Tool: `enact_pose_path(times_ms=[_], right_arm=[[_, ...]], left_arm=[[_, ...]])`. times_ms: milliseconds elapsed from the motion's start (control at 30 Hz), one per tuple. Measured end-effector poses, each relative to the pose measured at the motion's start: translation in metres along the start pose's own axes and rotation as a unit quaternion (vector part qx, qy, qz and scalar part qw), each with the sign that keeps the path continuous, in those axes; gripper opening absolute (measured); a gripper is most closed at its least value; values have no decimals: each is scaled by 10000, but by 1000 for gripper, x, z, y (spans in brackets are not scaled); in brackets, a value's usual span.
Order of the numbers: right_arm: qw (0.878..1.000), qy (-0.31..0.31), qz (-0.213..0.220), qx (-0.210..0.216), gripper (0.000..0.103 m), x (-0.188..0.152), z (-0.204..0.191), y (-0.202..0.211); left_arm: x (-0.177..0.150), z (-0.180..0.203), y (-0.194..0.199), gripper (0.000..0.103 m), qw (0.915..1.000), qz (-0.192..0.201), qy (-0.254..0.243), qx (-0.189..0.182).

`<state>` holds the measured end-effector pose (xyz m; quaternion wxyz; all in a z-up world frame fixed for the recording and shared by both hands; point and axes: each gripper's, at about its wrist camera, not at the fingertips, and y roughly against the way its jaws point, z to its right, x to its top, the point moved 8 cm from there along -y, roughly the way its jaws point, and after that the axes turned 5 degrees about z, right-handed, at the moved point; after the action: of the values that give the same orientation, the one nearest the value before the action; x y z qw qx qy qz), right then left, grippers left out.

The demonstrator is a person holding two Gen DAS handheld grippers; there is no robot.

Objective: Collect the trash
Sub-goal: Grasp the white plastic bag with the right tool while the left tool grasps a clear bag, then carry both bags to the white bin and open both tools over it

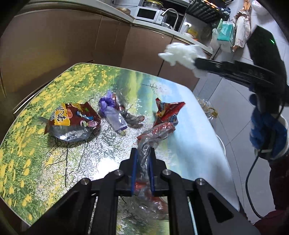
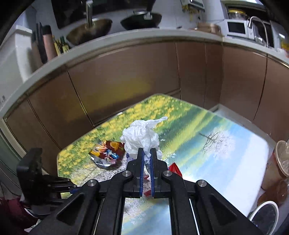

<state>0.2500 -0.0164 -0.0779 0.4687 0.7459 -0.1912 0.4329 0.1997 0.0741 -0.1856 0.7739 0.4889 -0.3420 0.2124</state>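
Observation:
My left gripper is shut on a crumpled clear and red plastic wrapper, held just above the flower-print table. My right gripper is shut on a crumpled white tissue, lifted high over the table; the left wrist view shows that tissue up at the right. On the table lie a dark red snack bag, a purple wrapper and a red snack packet. The snack bag also shows under the tissue in the right wrist view.
Brown kitchen cabinets stand just behind the table, with woks, a microwave and a tap on the counter. A blue-gloved hand holds the right gripper. A white-rimmed bin and clear containers sit on the floor by the table's right edge.

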Motion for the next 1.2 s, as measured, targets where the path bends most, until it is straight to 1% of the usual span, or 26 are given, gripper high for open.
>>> enact_pose_path(times_ms=[133, 233, 400, 600, 733, 900, 1000, 1133, 1200], right_arm=[[9997, -44, 218, -70, 6, -3, 7, 34], [9989, -170, 360, -241, 6, -12, 25, 62], [9950, -566, 519, -642, 6, -38, 76, 109], [9839, -1126, 603, -1251, 6, -86, 145, 160], [9720, -1544, 600, -1664, 6, -123, 194, 181], [9491, -2209, 586, -2166, 6, -171, 261, 200], [9338, -2542, 460, -2476, 7, -202, 298, 205], [9191, -2805, 273, -2755, 8, -228, 334, 199], [9123, -2910, 186, -2877, 8, -240, 355, 196]], left_arm=[[9, 8, 11, 11, 9999, 97, -1, 107], [15, 18, 15, 11, 9998, 136, -30, 129], [25, 48, 5, 11, 9998, 75, -151, 44], [40, 110, -29, 11, 9981, -103, -556, -252], [50, 167, -71, 11, 9938, -313, -908, -556], [50, 257, -137, 11, 9820, -723, -1432, -994], [47, 308, -181, 11, 9735, -984, -1677, -1204], [39, 370, -241, 11, 9648, -1291, -1786, -1434], [37, 390, -264, 11, 9624, -1360, -1826, -1483]])
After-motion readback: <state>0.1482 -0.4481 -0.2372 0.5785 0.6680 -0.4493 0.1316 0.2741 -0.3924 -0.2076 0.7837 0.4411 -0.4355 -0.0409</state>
